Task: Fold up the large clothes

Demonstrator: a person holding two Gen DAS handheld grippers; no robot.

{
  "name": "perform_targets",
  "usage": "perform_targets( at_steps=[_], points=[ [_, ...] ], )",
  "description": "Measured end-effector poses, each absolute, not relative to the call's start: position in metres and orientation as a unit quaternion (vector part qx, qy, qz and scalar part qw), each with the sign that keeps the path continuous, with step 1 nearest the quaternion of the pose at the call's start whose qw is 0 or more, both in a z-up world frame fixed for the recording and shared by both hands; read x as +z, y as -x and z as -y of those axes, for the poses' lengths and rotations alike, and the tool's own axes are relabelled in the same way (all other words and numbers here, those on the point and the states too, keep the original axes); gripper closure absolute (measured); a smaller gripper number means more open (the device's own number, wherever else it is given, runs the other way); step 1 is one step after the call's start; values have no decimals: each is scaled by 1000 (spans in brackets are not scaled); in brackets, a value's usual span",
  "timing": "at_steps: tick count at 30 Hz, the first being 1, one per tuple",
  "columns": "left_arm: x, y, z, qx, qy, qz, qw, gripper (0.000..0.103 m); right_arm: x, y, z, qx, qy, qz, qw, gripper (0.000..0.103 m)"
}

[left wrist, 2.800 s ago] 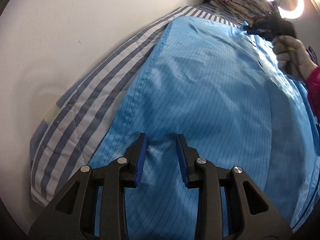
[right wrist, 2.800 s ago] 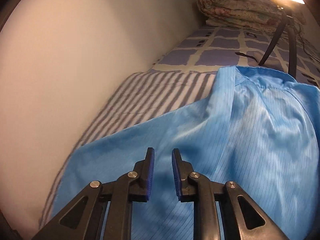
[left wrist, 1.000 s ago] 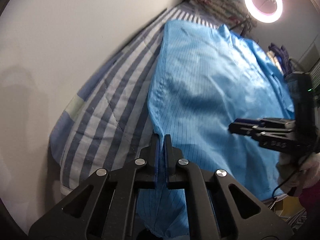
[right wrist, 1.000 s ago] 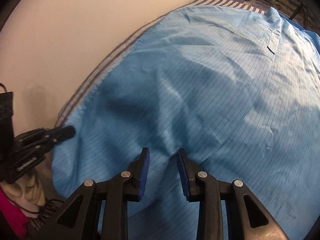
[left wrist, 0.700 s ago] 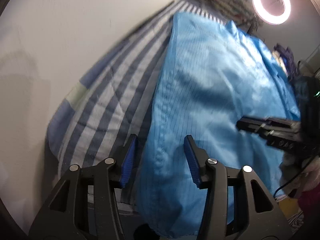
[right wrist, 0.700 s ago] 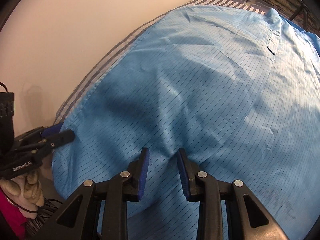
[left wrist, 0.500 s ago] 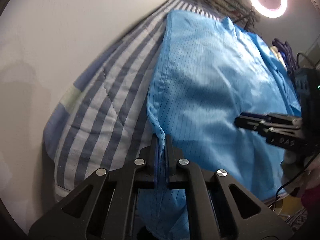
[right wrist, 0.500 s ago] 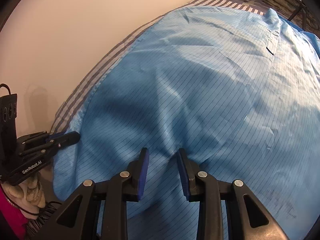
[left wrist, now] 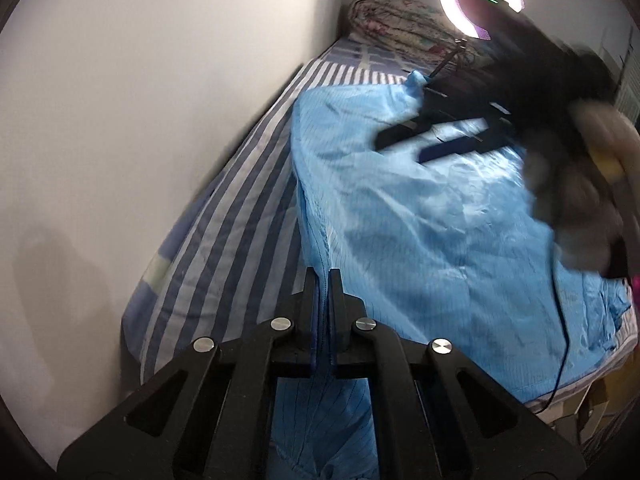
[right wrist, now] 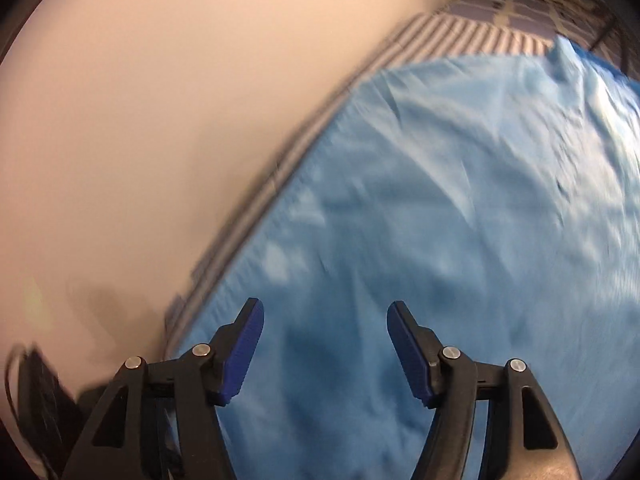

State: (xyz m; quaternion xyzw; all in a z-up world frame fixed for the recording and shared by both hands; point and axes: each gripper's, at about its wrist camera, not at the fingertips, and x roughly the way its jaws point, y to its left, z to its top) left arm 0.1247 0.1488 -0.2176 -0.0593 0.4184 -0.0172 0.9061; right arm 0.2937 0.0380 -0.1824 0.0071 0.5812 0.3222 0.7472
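Observation:
A large light-blue garment [left wrist: 420, 216] with thin dark lines lies spread over a bed. My left gripper [left wrist: 323, 280] is shut on the garment's left hem, which is drawn up into a ridge between the pads. My right gripper [left wrist: 412, 146] shows blurred in the left wrist view, hovering over the garment's far part, held by a gloved hand [left wrist: 592, 184]. In the right wrist view the right gripper [right wrist: 325, 320] has its jaws opening wide, with nothing between them and the blue garment [right wrist: 440, 240] below.
The garment lies on a blue-and-white striped sheet [left wrist: 224, 224] beside a pale wall [left wrist: 140, 100]. A folded floral quilt [left wrist: 396, 16] and a lit ring light [left wrist: 480, 0] stand at the bed's far end. A cable [left wrist: 560, 320] hangs at the right.
The right gripper let go of the cloth fold, opened, and swung up and across toward the garment's far end. The left gripper stayed shut on the hem and rose slightly.

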Motion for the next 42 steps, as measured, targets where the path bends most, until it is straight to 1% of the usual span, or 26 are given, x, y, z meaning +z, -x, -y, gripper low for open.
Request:
perform_targets(
  at_steps=[6,8,9,11,12,13,16,17,19,26,32,39,42],
  points=[
    [-213,-128,-143,-32,50,-410,910,102,-188,-322,-94,312,-7,-594,742,36],
    [-212,-131,-139,-36,47,-411,910,102,-195,-326,-112,301,12,-600,742,36],
    [-213,-132,-138,-37,47,-411,910,102,-198,-327,-117,296,20,-601,742,37],
    [-213,-133,-138,-39,46,-411,910,102,-209,-328,-132,281,54,-607,741,41],
    [-213,-133,-138,-40,43,-411,910,102,-214,-329,-136,275,64,-610,740,51],
    [-213,-133,-138,-40,41,-410,910,102,-221,-329,-139,267,74,-616,737,71],
    [-213,-132,-137,-43,38,-410,910,102,-231,-330,-137,266,69,-626,730,98],
    [-212,-132,-136,-43,33,-409,911,102,-231,-329,-135,267,65,-624,731,101],
    [-209,-132,-131,-46,25,-406,913,102,-228,-328,-125,275,45,-619,734,103],
    [-190,-124,-98,-67,-18,-386,920,103,-197,-325,-68,297,-41,-587,752,103],
    [-177,-113,-49,-103,-64,-371,921,103,-174,-315,16,309,-152,-549,762,103],
    [-182,-103,12,-157,-118,-376,905,103,-188,-291,124,282,-250,-523,764,103],
    [-192,-100,37,-178,-144,-386,894,103,-205,-278,163,257,-289,-524,759,103]
  ],
)
